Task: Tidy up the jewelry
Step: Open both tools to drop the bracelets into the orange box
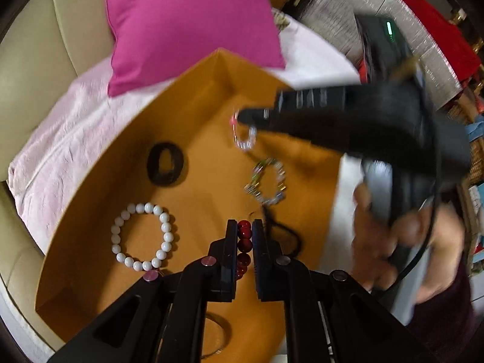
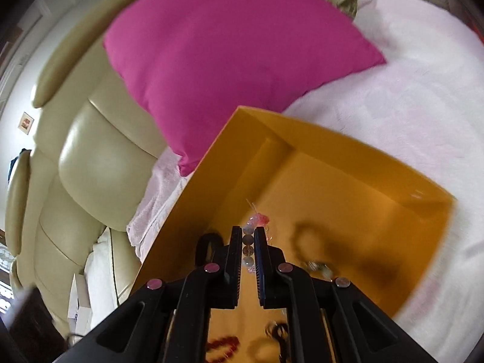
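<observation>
Red beads sit clamped between the fingers of our left gripper [image 1: 244, 231], the red bracelet [image 1: 244, 243] running lengthwise along them, low over the orange tray [image 1: 193, 96]. Our right gripper [image 2: 248, 236] is closed on a clear beaded bracelet [image 1: 243, 139] with a pink charm, held farther in. On the tray floor we count three loose pieces: one white bracelet [image 1: 142, 236], one black ring [image 1: 165, 168], one multicoloured bracelet [image 1: 267, 184].

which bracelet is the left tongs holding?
The red bead bracelet, pinched in the left tongs. The white pearl one lies loose in the orange box; the right tongs hold the clear one.
</observation>
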Demonstrator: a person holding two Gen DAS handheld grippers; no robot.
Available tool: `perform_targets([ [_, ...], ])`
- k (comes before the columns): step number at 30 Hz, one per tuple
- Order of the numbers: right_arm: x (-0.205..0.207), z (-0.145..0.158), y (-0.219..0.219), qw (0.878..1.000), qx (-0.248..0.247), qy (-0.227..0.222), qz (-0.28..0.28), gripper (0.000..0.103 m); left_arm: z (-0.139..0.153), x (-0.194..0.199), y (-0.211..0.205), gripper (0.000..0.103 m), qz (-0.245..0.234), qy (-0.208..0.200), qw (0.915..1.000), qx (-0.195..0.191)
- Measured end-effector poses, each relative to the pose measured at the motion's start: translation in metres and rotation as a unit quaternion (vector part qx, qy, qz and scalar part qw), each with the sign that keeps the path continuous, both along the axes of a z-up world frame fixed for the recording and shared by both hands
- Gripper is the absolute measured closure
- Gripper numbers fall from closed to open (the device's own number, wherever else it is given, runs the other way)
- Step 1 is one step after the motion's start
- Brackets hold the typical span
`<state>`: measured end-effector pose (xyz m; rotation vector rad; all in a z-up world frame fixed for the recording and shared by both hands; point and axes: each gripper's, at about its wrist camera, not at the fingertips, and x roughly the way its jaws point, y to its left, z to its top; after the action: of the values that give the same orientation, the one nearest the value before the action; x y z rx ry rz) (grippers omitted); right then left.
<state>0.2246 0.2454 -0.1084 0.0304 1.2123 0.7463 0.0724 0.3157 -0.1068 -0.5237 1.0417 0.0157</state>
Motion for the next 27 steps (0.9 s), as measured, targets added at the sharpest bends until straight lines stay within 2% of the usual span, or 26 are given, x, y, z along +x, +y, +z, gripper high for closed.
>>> perform_targets([
  [3, 0.01, 0.001, -0.003, 0.999, -0.031, -0.026, -0.025, 0.093, -0.011, 0.006, 0.003, 0.094, 0.003, 0.029, 0.999, 0.034],
  [5, 0.012, 0.007, -0.013, 0.998, -0.038, -0.034, -0.038, 0.087, -0.008, 0.004, 0.004, 0.094, 0.009, 0.031, 0.9974, 0.065],
  [6, 0.01, 0.01, -0.018, 0.998, -0.031, -0.036, -0.039, 0.079, -0.004, 0.002, 0.005, 0.092, 0.012, 0.026, 0.9969, 0.074],
  [8, 0.005, 0.023, -0.034, 0.998, -0.009, -0.05, -0.046, 0.059, 0.009, -0.004, 0.006, 0.074, 0.013, 0.007, 0.9963, 0.085],
  [9, 0.001, 0.029, -0.043, 0.997, 0.003, -0.059, -0.053, 0.039, 0.015, -0.008, 0.005, 0.054, 0.015, 0.001, 0.9957, 0.092],
  [10, -0.005, 0.038, -0.053, 0.995, 0.02, -0.071, -0.06, 0.034, 0.024, -0.015, 0.005, 0.048, 0.022, -0.011, 0.9944, 0.103],
  [12, -0.02, 0.052, -0.068, 0.994, 0.034, -0.093, -0.054, 0.034, 0.042, -0.028, 0.005, 0.047, 0.033, -0.043, 0.9907, 0.125],
  [14, -0.044, 0.07, -0.087, 0.991, 0.025, -0.124, -0.041, 0.034, 0.067, -0.049, 0.005, 0.046, 0.051, -0.073, 0.9833, 0.159],
  [15, -0.053, 0.075, -0.089, 0.989, 0.023, -0.139, -0.035, 0.034, 0.074, -0.054, 0.006, 0.041, 0.058, -0.081, 0.9806, 0.168],
  [16, -0.063, 0.081, -0.096, 0.988, 0.019, -0.15, -0.029, 0.034, 0.088, -0.068, 0.004, 0.033, 0.074, -0.096, 0.975, 0.186],
  [18, -0.094, 0.092, -0.108, 0.983, 0.0, -0.186, -0.01, 0.034, 0.107, -0.088, -0.001, 0.024, 0.103, -0.112, 0.9649, 0.214],
  [19, -0.108, 0.096, -0.114, 0.979, -0.009, -0.202, -0.001, 0.033, 0.113, -0.093, 0.0, 0.023, 0.113, -0.119, 0.9602, 0.227],
  [21, -0.139, 0.106, -0.124, 0.972, -0.028, -0.232, 0.017, 0.033, 0.135, -0.119, -0.015, 0.022, 0.133, -0.14, 0.9403, 0.28],
  [22, -0.158, 0.112, -0.128, 0.967, -0.038, -0.249, 0.027, 0.033, 0.143, -0.131, -0.02, 0.018, 0.147, -0.145, 0.9314, 0.299],
  [25, -0.204, 0.127, -0.142, 0.957, -0.047, -0.283, 0.043, 0.033, 0.165, -0.165, -0.032, 0.011, 0.168, -0.159, 0.9153, 0.329],
  [27, -0.234, 0.138, -0.154, 0.95, -0.052, -0.305, 0.041, 0.031, 0.175, -0.185, -0.044, 0.01, 0.179, -0.166, 0.8973, 0.368],
])
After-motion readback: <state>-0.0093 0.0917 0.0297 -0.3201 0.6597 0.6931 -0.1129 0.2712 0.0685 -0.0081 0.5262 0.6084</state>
